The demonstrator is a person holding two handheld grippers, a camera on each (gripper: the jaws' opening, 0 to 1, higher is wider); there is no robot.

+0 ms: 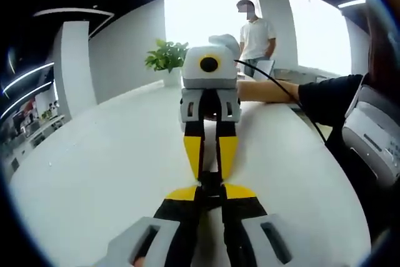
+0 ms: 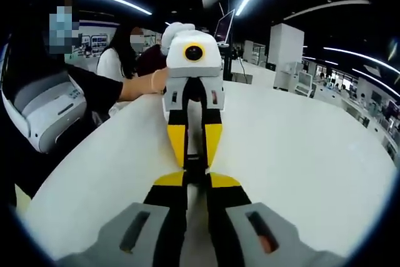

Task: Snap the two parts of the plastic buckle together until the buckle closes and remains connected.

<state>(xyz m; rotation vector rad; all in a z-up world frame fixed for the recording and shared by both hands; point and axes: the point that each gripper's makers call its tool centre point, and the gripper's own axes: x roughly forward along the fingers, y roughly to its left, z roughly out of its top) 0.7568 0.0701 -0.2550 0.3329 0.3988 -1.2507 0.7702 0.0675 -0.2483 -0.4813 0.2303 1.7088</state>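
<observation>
The two grippers meet tip to tip above the white table (image 1: pixel 94 173). In the left gripper view my left gripper (image 1: pixel 211 193) rises from the bottom, its yellow-tipped jaws close together on a black buckle part (image 1: pixel 211 183). The right gripper (image 1: pixel 211 168) faces it from above, its yellow fingers (image 1: pixel 193 153) pinching the other end. In the right gripper view my right gripper (image 2: pixel 195 184) holds the black buckle (image 2: pixel 195 172), and the left gripper (image 2: pixel 195 159) grips it from the far side. The jaws hide whether the two halves are latched.
A person's arm (image 1: pixel 269 90) reaches in behind the right gripper. A white-grey device (image 1: pixel 375 136) sits at the table's right edge. A potted plant (image 1: pixel 166 57) and a standing person (image 1: pixel 256 39) are at the far end. Seated people (image 2: pixel 122 54) are at the left.
</observation>
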